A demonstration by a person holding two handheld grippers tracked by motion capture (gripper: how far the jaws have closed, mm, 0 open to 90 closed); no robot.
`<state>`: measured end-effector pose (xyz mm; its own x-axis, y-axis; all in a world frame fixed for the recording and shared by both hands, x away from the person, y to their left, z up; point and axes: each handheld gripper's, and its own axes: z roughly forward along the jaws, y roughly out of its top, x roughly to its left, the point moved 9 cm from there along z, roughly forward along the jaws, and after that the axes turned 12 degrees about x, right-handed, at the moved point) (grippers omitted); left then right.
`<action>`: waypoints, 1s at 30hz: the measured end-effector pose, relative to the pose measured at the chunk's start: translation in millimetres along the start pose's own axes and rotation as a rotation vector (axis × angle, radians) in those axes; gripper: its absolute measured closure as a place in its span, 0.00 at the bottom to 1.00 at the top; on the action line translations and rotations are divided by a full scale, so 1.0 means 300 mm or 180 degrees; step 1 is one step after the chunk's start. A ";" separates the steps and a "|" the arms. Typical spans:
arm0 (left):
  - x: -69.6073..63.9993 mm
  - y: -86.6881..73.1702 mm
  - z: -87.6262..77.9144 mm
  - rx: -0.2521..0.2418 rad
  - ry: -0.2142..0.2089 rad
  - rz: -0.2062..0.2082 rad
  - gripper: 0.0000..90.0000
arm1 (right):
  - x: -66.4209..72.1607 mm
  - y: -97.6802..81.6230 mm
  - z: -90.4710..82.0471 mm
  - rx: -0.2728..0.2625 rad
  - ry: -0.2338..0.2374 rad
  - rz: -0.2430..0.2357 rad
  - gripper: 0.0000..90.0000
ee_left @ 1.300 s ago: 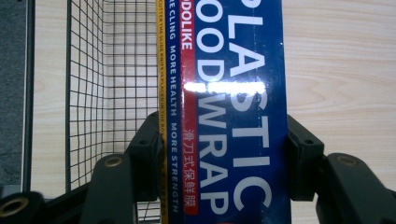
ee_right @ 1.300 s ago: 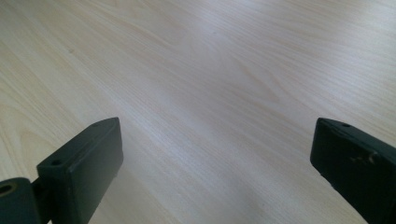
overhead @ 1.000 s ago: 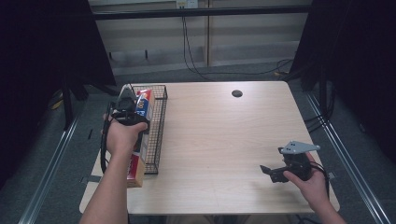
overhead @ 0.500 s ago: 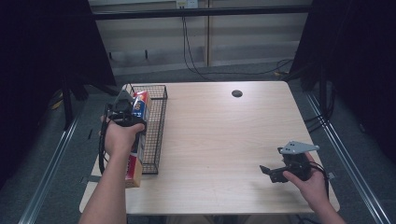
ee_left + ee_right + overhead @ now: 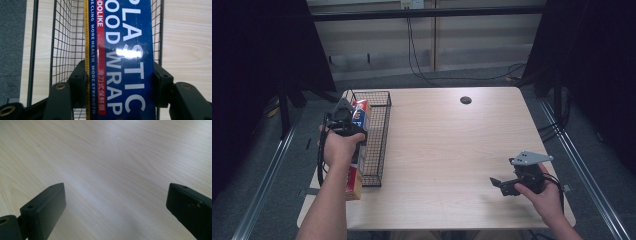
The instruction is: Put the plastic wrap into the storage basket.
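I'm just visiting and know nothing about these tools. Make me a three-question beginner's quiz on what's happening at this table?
1. True or false: the left gripper is clamped on the plastic food wrap box.
2. What lies below that box? A) a plate B) the black wire basket C) a drawer
3. Fill in: the right gripper has its jaws ____ over the bare wooden table.

Key: 1 true; 2 B; 3 open.

High cam overhead, faces fwd/down; gripper cams close-up; all share table [image 5: 452, 130].
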<state>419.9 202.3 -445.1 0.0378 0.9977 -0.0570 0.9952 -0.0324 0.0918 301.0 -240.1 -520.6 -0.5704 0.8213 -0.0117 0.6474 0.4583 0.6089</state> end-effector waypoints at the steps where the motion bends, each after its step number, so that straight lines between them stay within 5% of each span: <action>1: 0.000 0.001 0.003 0.0007 -0.0016 -0.0027 0.48 | 0.000 0.000 0.000 0.0001 -0.0001 0.0002 0.03; 30: 0.004 0.073 0.069 0.0068 -0.0060 -0.0059 0.48 | -0.005 0.000 0.006 0.0024 -0.0006 -0.0006 0.03</action>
<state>443.7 201.5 -463.8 0.0209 0.9968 -0.0773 0.9975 -0.0155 0.0692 302.7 -240.7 -521.8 -0.5708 0.8210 -0.0143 0.6501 0.4625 0.6030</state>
